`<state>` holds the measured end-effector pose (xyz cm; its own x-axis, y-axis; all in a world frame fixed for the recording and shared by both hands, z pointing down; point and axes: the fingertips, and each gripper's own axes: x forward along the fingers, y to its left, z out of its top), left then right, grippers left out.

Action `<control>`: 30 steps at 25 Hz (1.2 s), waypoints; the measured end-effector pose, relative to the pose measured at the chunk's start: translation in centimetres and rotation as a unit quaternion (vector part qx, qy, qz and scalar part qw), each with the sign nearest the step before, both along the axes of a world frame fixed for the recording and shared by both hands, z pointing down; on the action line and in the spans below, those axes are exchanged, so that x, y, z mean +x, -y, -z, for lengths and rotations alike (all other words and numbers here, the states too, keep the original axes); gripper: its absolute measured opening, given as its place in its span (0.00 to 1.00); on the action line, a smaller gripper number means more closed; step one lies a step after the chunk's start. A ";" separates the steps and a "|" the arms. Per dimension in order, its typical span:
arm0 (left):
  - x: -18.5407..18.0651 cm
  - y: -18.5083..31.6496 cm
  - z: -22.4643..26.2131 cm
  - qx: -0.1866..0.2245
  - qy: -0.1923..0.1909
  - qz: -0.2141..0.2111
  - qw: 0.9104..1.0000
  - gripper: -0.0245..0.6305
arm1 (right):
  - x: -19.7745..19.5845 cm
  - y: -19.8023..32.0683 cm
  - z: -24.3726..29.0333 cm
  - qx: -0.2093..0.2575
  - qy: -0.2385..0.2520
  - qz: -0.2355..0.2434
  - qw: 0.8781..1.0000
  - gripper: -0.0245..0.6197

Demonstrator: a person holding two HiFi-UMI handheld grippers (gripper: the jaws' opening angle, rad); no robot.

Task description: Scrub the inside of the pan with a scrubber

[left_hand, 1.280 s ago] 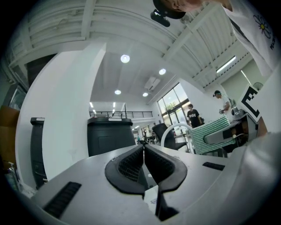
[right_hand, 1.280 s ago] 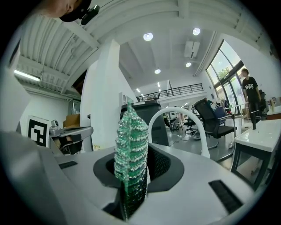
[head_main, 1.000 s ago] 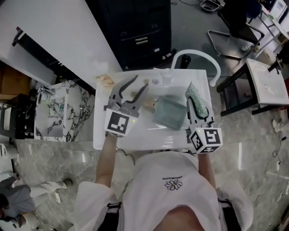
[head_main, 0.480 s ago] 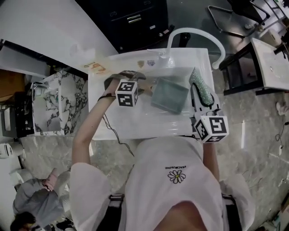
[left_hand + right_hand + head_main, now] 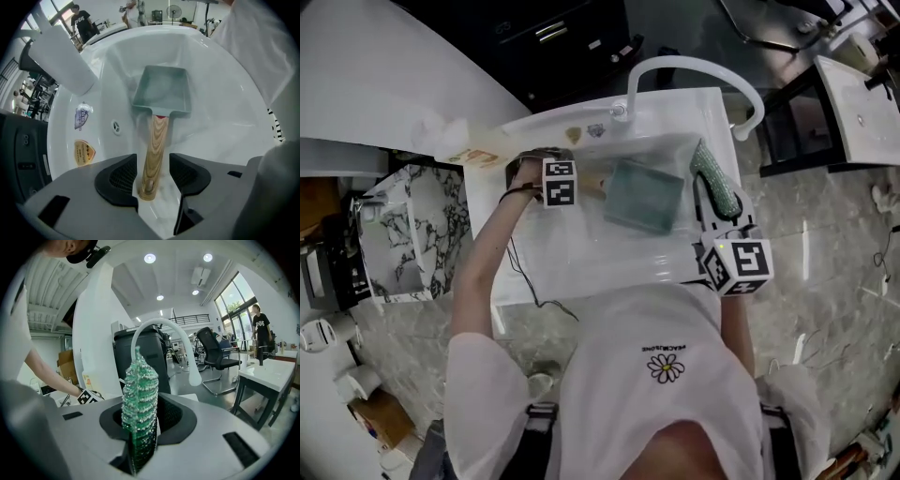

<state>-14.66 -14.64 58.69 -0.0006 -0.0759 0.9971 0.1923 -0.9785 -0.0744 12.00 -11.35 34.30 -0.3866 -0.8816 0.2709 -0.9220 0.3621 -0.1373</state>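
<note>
1. The left gripper [image 5: 152, 173] is sitting down in the sink [image 5: 581, 267], where a second ago it was riding high above the rim. Its jaws have just been opening and are standing wide, straddling the end of the wooden handle [image 5: 154, 145] without pinching it.
2. Judging from that, the person is lining up a hold on the handle to steady the pan [image 5: 161, 91]. Scrubbing is not yet beginning.
3. The pan is lying in the basin, and in the head view its handle is pointing toward 9 o'clock, under the left gripper's marker cube.
4. The right gripper [image 5: 717, 217], nearest the body, is hovering at the pan's 3 o'clock. It is aiming roughly toward 12 o'clock and clamping the green scrubber [image 5: 139, 390], which is standing upright between its jaws and touching nothing else.
5. Farther out, the left forearm is reaching over the basin, with its gripper pointing straight down.
6. Beyond, the faucet [image 5: 703, 70] is arching over the sink's 12 o'clock edge.
</note>
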 end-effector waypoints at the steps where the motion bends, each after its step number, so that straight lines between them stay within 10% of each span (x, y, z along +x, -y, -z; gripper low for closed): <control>1: 0.1 0.2 -0.2 0.001 0.001 -0.001 1.000 0.37 | 0.1 0.2 -0.2 -0.003 0.000 -0.003 1.000 0.14; 22: 0.7 -0.7 -2.2 0.001 0.051 -0.057 0.997 0.23 | -0.8 2.1 -2.9 -0.053 -0.020 0.012 0.998 0.14; 30: 0.6 -3.3 -0.4 0.007 0.076 -0.014 0.997 0.23 | -1.4 3.2 -10.3 -0.234 -0.035 0.073 0.969 0.14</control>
<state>-14.03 -11.33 59.11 -0.1494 -0.0913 0.9845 0.2303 -0.9715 -0.0552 10.59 -14.54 44.58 -0.4631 -0.5933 0.6584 -0.8791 0.4020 -0.2560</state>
